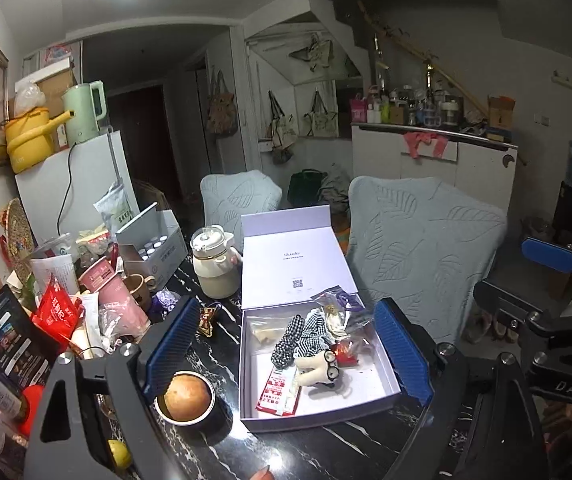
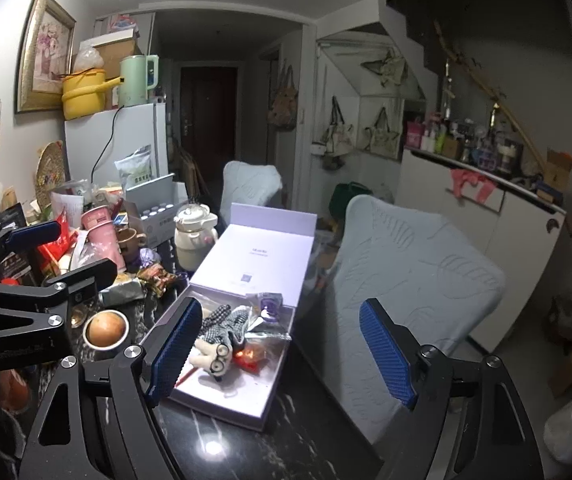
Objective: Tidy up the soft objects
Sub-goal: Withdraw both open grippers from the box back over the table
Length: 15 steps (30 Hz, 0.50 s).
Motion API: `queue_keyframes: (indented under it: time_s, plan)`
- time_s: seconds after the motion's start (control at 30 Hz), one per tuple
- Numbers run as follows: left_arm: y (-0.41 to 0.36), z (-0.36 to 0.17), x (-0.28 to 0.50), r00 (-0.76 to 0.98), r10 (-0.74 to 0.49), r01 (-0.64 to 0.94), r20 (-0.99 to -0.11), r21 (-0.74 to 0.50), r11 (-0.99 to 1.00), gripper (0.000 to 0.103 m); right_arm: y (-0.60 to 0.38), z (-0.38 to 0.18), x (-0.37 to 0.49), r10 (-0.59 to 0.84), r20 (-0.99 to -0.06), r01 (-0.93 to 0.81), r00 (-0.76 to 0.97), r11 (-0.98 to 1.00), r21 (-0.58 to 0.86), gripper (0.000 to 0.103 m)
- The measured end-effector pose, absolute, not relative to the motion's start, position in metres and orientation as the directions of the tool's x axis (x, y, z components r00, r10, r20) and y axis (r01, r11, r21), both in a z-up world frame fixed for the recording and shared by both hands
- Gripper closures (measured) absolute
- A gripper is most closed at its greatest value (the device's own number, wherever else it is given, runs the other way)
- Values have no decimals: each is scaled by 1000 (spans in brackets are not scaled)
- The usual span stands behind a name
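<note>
A white box (image 1: 382,394) with its lid open lies on the black marble table. In it are a checkered cloth piece (image 1: 300,336), a cream plush toy with glasses (image 1: 320,368), red packets (image 1: 279,394) and clear bags. My left gripper (image 1: 288,354) is open and empty above the box. My right gripper (image 2: 279,350) is open and empty, hovering over the box's (image 2: 241,412) right side, with the plush toy (image 2: 211,356) and checkered cloth (image 2: 225,322) near its left finger. Each gripper shows at the edge of the other's view.
A black cup holding a round brown thing (image 1: 187,398) stands left of the box. A cream kettle (image 1: 213,264), pink cups (image 1: 113,292), snack bags and boxes crowd the table's left. A chair with a pale blue cover (image 1: 422,248) stands right of the table.
</note>
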<state>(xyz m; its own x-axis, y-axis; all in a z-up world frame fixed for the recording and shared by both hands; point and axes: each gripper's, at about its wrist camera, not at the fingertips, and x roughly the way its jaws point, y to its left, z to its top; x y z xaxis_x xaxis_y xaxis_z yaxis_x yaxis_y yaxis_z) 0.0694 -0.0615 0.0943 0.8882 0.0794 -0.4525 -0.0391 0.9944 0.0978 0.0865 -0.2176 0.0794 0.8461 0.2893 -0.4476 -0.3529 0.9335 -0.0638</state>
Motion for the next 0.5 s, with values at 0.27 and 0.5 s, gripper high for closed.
queue_keyframes:
  time_s: [0.27, 0.5]
  plan:
    - [-79, 83, 25, 900, 70, -21, -430, 116, 993, 13, -228, 71, 45, 262, -416, -326, 870, 941, -88, 21]
    - [-83, 67, 3, 897, 52, -14, -438, 88, 996, 13, -238, 49, 17, 261, -443, -323, 858, 944, -69, 21]
